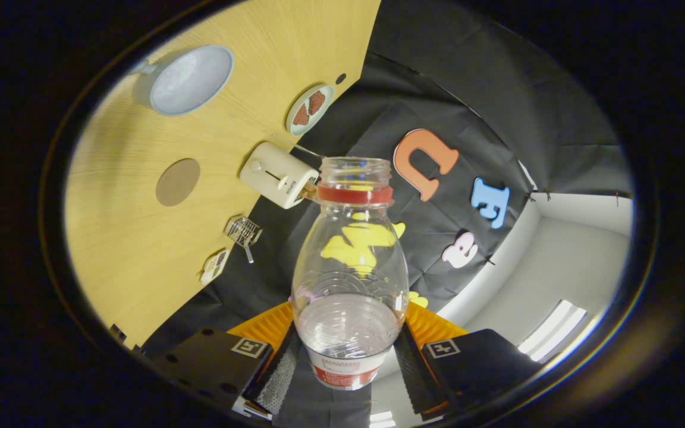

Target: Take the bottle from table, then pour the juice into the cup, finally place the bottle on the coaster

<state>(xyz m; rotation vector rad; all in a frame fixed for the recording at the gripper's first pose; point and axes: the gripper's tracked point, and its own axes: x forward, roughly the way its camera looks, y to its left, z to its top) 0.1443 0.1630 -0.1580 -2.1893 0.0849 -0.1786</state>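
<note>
Gripper view shows the tool (pixel 348 356) holding the open bottle (pixel 349 267) between its fingers, tilted high above the tabletop (pixel 122 261), well apart from the cup (pixel 188 80), so juice may spill outside.

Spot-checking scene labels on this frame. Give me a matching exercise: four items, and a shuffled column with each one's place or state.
Items:
1. bottle
2. coaster
3. cup
4. small plate

Places or states:
A. holds brown pieces, at the table's edge by the black cloth
B. flat brown disc, bare, on the wooden table
C. uncapped, clear, clamped between the fingers of the gripper
D. pale, wide-mouthed, on the table beyond the coaster

Pairs: 1-C, 2-B, 3-D, 4-A
</note>
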